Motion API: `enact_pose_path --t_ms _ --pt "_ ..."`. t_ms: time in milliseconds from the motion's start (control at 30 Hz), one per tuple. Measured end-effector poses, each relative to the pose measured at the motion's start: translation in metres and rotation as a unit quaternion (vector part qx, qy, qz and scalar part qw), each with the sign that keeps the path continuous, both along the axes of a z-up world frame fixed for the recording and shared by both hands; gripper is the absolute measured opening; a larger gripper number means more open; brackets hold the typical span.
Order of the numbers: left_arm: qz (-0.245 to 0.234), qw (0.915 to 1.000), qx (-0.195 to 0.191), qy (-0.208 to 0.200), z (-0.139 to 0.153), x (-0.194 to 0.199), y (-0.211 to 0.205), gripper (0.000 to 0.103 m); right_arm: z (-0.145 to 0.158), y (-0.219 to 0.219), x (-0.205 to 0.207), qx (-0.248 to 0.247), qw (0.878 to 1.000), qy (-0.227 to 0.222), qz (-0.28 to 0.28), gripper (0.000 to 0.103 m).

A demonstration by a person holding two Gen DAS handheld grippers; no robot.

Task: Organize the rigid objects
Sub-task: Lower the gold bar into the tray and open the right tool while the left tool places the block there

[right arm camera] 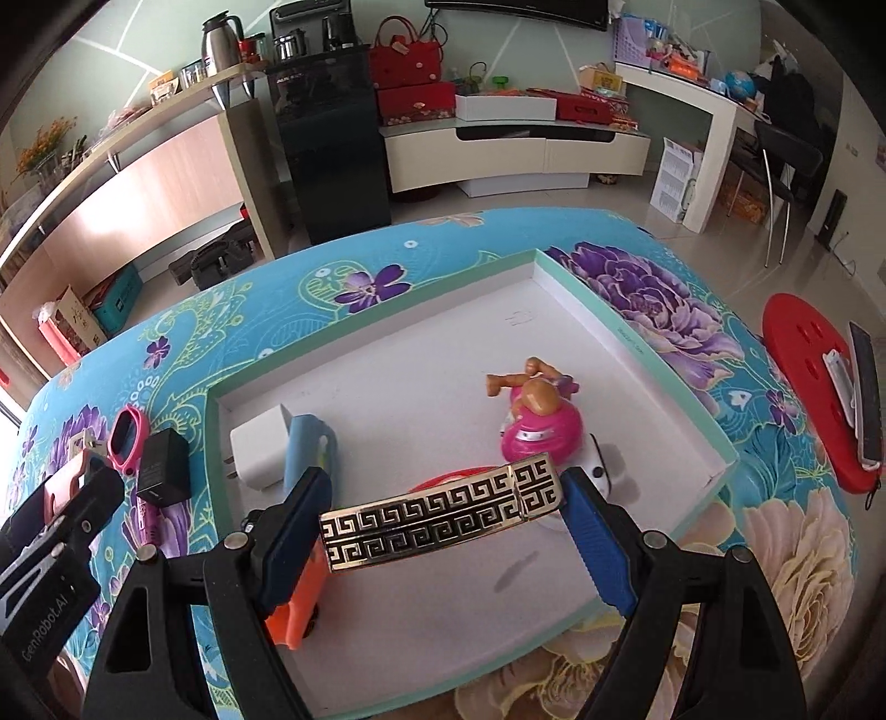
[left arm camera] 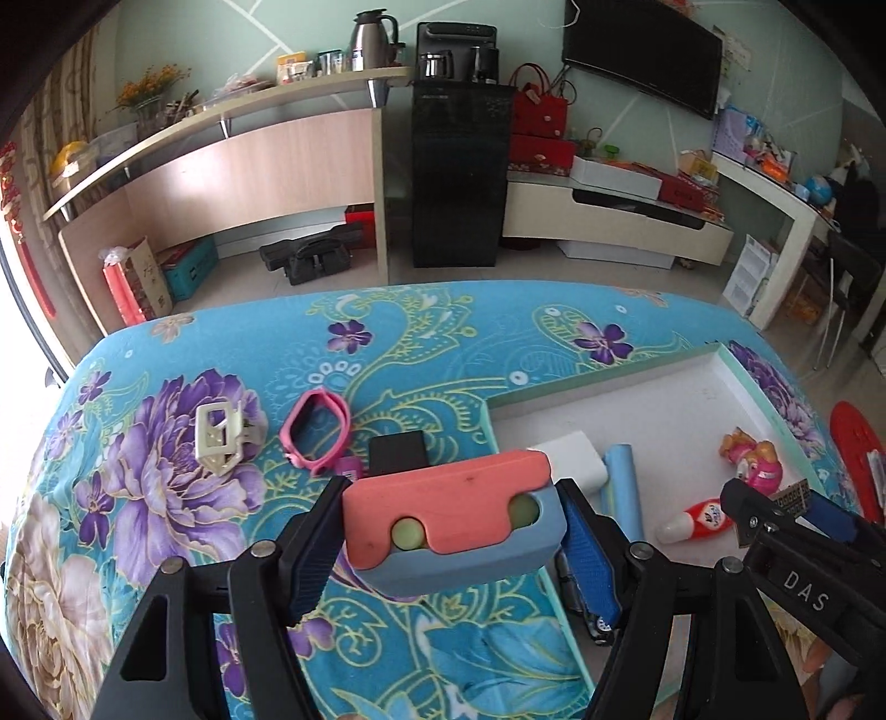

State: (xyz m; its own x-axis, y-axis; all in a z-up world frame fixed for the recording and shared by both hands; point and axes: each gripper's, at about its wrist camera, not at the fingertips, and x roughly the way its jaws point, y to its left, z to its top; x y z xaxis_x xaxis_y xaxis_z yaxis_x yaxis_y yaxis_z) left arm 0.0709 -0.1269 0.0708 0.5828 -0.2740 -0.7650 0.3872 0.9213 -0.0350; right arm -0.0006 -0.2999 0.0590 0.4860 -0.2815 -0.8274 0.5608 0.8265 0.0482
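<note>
You get bright, even daylight in both wrist views, strongest at the far left edge, where the window side washes out to white. Shadows stay soft; a faint grey one lies on the white tray floor (right arm camera: 443, 354). The glossy floor tiles (right arm camera: 720, 260) carry pale glare. Fisheye bending curves the table edge and shelves, and dark vignetting fills the corners. Focus stays fairly sharp, softer toward the rim.

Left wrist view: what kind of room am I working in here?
Most likely a home living room: a wall-mounted TV above a low media cabinet, a black water dispenser, and a floral-covered table as the work surface.
</note>
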Motion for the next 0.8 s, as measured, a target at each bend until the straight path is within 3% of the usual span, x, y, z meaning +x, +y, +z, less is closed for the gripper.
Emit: enact_pose_path --t_ms 233,400,800 --pt "-0.048 0.9988 0.009 -0.004 -0.002 -0.017 -0.040 0.076 0.001 -0.031 -0.019 0.020 0.999 -0.003 -0.044 0.085" --pt "-0.071 0.9973 0.019 -0.007 -0.005 -0.025 -0.061 0.075 -0.003 -0.038 -0.022 0.034 0.999 -0.001 -0.041 0.085" --pt "-0.095 0.9947 0.037 -0.008 -0.011 -0.035 -0.085 0.076 -0.011 -0.058 -0.031 0.055 0.997 -0.002 -0.062 0.085"
